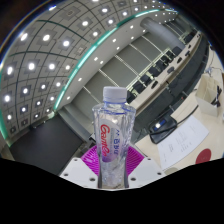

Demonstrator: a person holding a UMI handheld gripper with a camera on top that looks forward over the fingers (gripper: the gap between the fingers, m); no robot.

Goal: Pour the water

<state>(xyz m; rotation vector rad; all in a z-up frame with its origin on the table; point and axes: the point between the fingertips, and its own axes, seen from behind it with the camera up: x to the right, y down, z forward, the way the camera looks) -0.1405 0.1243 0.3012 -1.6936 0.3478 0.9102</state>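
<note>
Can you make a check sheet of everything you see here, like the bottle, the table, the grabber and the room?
Surface: pale table beyond the bottle, partly seen.
Job's things: clear plastic water bottle, cap on, upright, pink and blue label, close to the camera.
Clutter: a dark flat object on the table; red marks on the table's top.
Grippers: fingers not seen in this view.
Cables: nothing seen.
Surroundings: a big hall, ceiling with rows of small lights, a green light strip, rows of desks with dark chairs.
</note>
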